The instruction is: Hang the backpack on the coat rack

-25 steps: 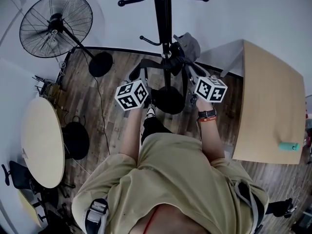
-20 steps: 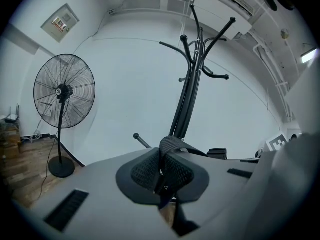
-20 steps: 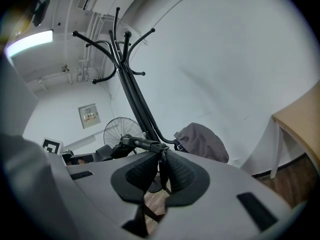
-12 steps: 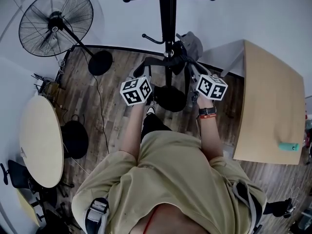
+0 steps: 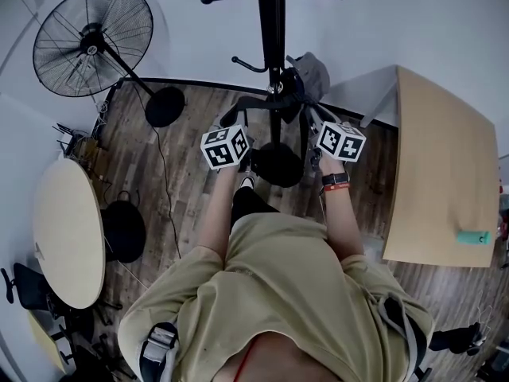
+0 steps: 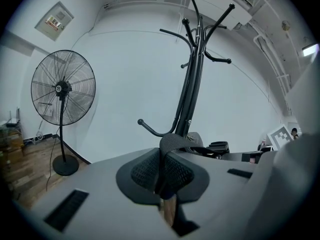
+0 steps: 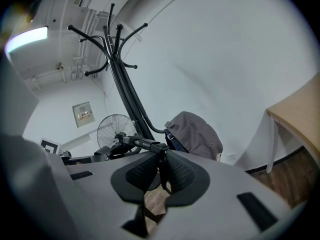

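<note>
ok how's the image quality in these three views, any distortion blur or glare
Head view: strong fisheye, the wooden table shows bowed edges, light soft and even. Left gripper view: black round vignette, the coat rack curves, the left gripper looks soft near the lens though the backpack strap it pinches reads clearly. Right gripper view: same vignette, a ceiling light flares at upper left.

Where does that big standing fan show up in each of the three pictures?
Head view: fan at upper left.
Left gripper view: fan large, at far left.
Right gripper view: fan small, centre-left, just above the jaws.
Shared landmark: the black coat rack, right of the fan everywhere.
</note>
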A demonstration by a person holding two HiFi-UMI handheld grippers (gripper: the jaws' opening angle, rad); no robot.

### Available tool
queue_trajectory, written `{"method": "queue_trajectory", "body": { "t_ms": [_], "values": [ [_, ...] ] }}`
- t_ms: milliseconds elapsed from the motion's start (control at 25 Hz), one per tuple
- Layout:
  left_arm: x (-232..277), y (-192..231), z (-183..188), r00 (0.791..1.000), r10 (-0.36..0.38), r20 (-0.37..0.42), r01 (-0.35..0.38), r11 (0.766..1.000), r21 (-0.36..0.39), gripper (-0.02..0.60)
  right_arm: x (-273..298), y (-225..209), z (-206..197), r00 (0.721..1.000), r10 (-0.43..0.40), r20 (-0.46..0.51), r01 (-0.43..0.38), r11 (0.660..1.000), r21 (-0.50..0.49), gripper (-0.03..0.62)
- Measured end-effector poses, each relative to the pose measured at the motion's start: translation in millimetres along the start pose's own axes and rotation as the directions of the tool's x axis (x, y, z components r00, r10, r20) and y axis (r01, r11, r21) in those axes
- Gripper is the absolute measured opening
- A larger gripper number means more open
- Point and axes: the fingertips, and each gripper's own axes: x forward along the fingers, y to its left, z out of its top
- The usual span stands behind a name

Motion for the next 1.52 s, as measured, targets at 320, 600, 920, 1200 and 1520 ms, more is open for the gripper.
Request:
{"method": "queue_trajectory", "body": {
  "t_ms": [320,600,920,1200,1520],
  "values": [
    [6.2,2.4,-35.0,0.998,0.019,-0.068,-0.019,1.0,-0.008,0.025,-1.1,-16.0,-34.2,0.998,-0.016,-0.067,0.016,1.0,0.009,0.063],
    [12.7,-10.2,-72.9,0.989,0.007,-0.145,-0.005,1.0,0.012,0.025,-1.2,-14.7,-65.5,0.991,0.021,-0.13,-0.021,1.0,0.001,0.063],
    [26.0,-26.3,-109.9,0.978,-0.04,-0.203,0.04,0.999,-0.005,0.026,16.0,-8.6,-96.2,0.979,0.045,-0.199,-0.056,0.997,-0.049,0.067],
    [33.6,-44.1,-120.7,0.973,-0.104,-0.207,0.102,0.995,-0.016,0.026,26.2,5.1,-112.6,0.972,0.086,-0.217,-0.101,0.993,-0.06,0.074],
    [33.7,-52.4,-125.2,0.978,-0.11,-0.176,0.118,0.992,0.036,0.028,28.5,8.4,-116.6,0.97,0.103,-0.22,-0.125,0.988,-0.091,0.095]
  ]
}}
